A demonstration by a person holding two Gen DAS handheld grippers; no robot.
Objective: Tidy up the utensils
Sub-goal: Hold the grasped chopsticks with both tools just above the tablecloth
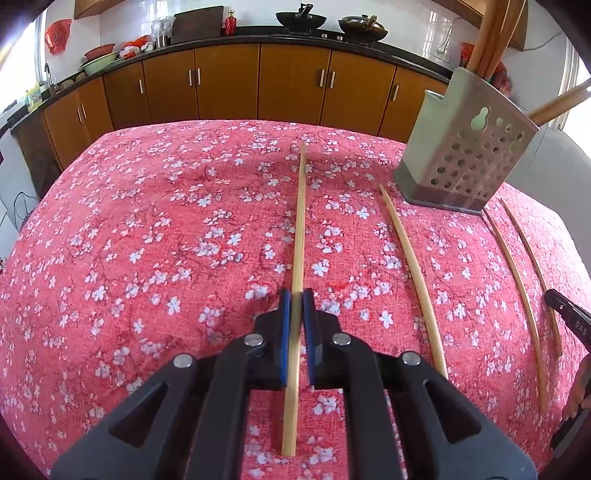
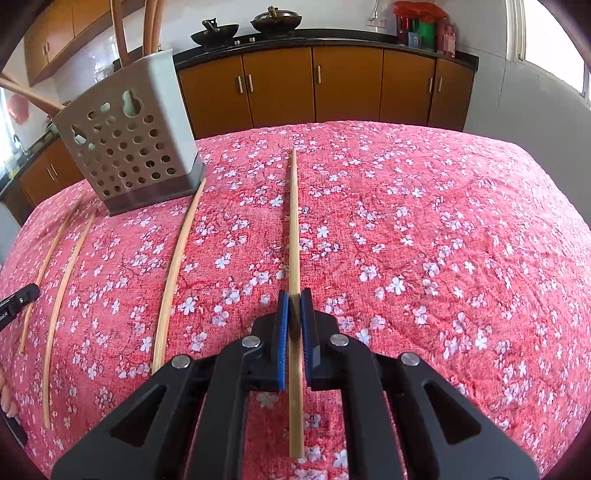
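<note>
Both pairs of blue-padded fingers are clamped on chopsticks; the left gripper (image 1: 296, 301) pinches a bamboo chopstick (image 1: 299, 229) at about its middle, and that stick runs straight away from the camera toward the far edge of the table, its near end passing back between the black arms; the right gripper (image 2: 294, 301) grips its own chopstick (image 2: 294, 229) the same way, the stick also pointing at the far edge.

Three loose chopsticks lie between the two grippers on the red floral tablecloth (image 1: 147, 240), all roughly parallel; in the left wrist view one (image 1: 410, 258) lies just right of the held stick, and two more (image 1: 517, 288) lie close together nearer the cloth's right edge; in the right wrist view the same three sit to the left (image 2: 177, 266), the nearest one's far tip touching or almost touching the holder's base.

A grey perforated utensil holder (image 1: 469, 155) stands upright toward the far edge, behind those loose sticks, with wooden handles (image 1: 491, 40) rising out of its top.

Brown cabinets (image 2: 314, 85) under a dark counter line the wall beyond the table, with two woks (image 2: 243, 29) on the stove.
</note>
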